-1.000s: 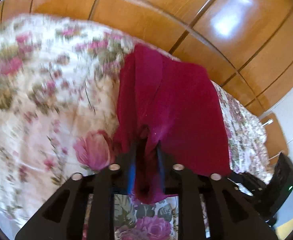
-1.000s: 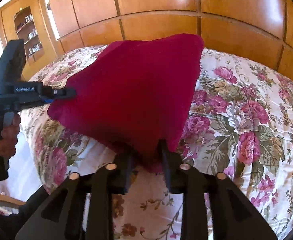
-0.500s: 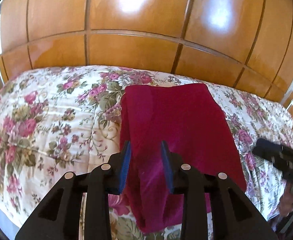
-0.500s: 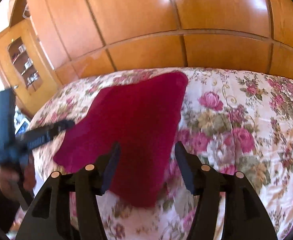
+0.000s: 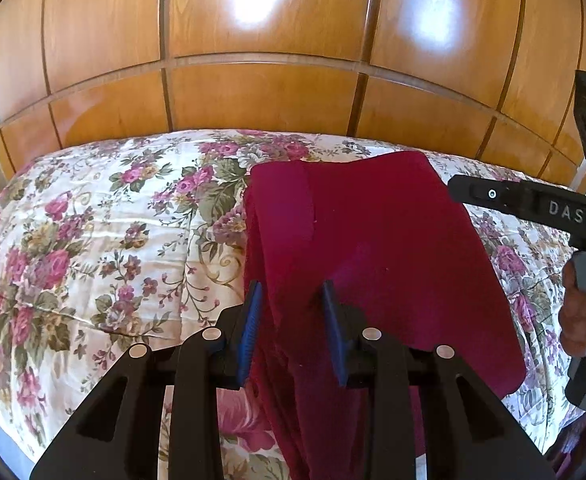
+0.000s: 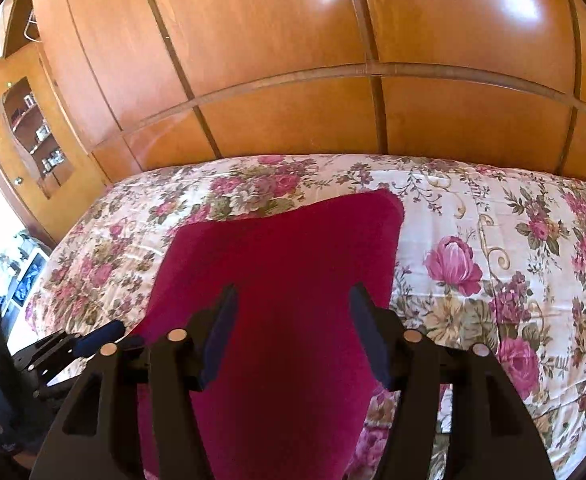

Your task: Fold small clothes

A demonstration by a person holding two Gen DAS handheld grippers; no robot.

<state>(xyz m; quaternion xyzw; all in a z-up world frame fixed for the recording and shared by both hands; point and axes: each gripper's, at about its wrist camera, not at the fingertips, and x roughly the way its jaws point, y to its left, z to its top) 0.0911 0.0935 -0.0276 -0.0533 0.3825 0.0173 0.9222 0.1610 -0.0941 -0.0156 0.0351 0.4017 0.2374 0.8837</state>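
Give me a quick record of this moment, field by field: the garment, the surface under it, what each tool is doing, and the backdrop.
garment: dark red cloth, lying spread on the bed, near edge hanging toward the cameras
surface: floral bedspread
left tool: open, fingers either side of the cloth's left fold, not clamped
right tool: open wide above the cloth
backdrop: wooden panel wall
side detail: glass-door cabinet at left of right view

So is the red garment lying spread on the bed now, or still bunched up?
Spread, mostly flat: the red garment lies across the floral bedspread, one lengthwise overlap along its left side.
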